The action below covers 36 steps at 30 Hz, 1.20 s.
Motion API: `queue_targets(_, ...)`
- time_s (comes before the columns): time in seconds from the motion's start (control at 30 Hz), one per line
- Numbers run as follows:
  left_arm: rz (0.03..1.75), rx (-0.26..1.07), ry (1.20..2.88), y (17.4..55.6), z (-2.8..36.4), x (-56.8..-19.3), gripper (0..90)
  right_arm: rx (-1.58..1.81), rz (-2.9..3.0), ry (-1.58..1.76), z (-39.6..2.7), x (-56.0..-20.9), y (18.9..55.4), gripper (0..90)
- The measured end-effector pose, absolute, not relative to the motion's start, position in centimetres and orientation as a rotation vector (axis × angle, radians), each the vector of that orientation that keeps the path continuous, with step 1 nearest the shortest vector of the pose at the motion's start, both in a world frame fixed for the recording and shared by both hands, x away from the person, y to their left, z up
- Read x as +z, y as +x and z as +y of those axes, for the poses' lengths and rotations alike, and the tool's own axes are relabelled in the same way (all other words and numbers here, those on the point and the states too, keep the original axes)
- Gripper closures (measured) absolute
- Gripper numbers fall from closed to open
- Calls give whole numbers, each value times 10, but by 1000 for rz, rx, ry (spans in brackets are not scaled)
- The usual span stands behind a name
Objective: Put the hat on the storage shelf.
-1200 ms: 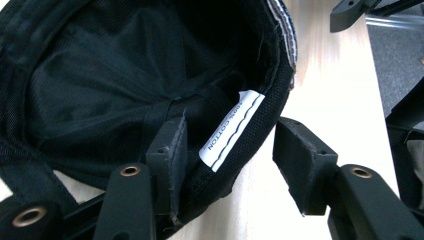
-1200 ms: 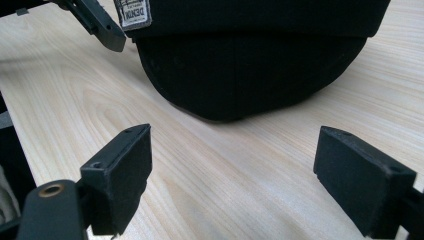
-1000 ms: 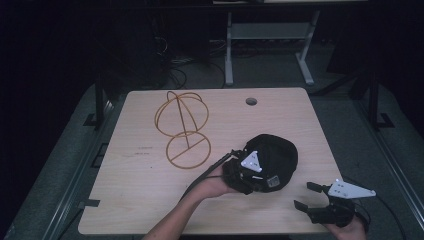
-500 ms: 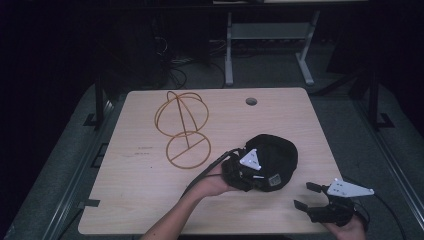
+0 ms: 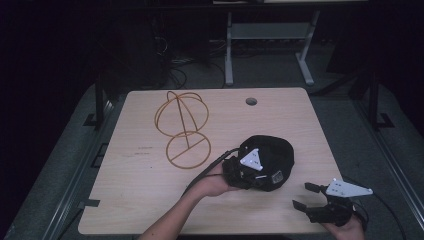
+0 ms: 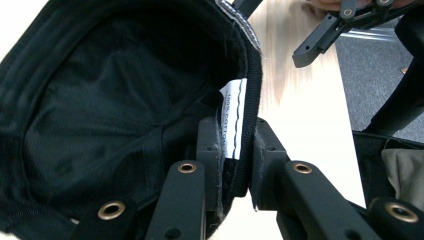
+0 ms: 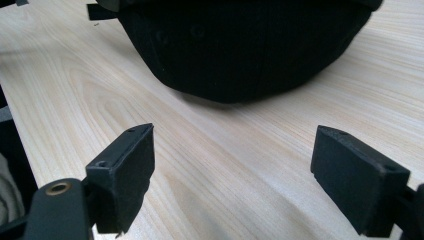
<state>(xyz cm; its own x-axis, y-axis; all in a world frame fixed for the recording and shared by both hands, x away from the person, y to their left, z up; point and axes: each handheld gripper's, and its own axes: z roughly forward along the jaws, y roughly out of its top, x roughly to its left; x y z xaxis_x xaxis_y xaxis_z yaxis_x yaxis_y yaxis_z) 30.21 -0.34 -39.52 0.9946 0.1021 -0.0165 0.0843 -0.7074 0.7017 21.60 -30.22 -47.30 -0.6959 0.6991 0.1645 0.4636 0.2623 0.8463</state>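
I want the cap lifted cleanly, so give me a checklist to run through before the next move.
1. Left gripper clamped on the black cap: ok; its jaws have just been closing and now pinch the rim band and white label.
2. Grip depth: cannot tell; the pads hold just the rim edge.
3. Right gripper free: ok; jaws wide apart, nothing between them, short of the cap.
4. Wire hat stand upright and apart from the cap: ok.
5. Bare table between cap and stand: ok.
6. Left cable clear of the stand: cannot tell; it trails close to the ring base.
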Motion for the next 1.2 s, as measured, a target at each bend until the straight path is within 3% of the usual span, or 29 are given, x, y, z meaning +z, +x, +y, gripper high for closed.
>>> queue_targets(0.53,182,30,2235,307,7,-351,799,1465,2240,1008,-294,-462,213,178)
queue_targets(1.2,168,-40,2116,307,13,-300,798,1568,2105,863,-268,-415,210,182)
